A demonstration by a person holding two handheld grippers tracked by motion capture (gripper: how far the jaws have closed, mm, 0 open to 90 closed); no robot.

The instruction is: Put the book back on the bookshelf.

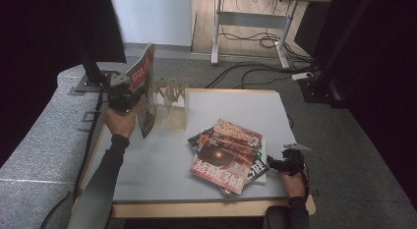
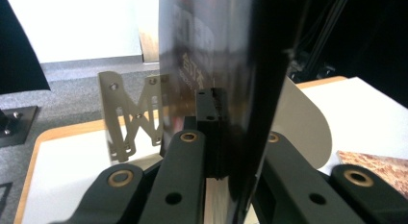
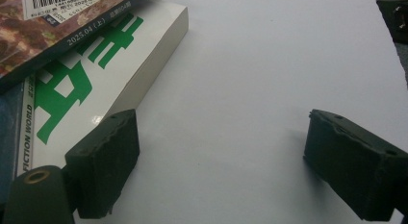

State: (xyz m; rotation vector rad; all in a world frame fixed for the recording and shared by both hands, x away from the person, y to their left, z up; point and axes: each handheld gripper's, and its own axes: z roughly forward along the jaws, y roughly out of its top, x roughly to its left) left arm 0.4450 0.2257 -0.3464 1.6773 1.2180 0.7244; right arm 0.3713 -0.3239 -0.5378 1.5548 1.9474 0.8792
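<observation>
My left gripper (image 1: pixel 129 96) is shut on a red-covered magazine (image 1: pixel 143 76) and holds it upright above the table's far left corner, just left of a wooden slotted rack (image 1: pixel 172 91). In the left gripper view the magazine (image 2: pixel 231 65) stands edge-on between the jaws of the left gripper (image 2: pixel 230 137), with the rack (image 2: pixel 130 113) behind it. My right gripper (image 1: pixel 275 165) rests open near the front right edge, beside a stack of magazines (image 1: pixel 228 153). In the right gripper view the right gripper (image 3: pixel 221 156) has bare table between its pads, and a white book with green lettering (image 3: pixel 96 84) lies by the left pad.
The grey table top (image 1: pixel 162 160) has a wooden rim. A grey padded surface (image 1: pixel 44 135) runs along the left side. A desk frame (image 1: pixel 251 22) and floor cables (image 1: pixel 255 71) lie beyond the far edge. A dark stand (image 1: pixel 91 67) rises at the far left.
</observation>
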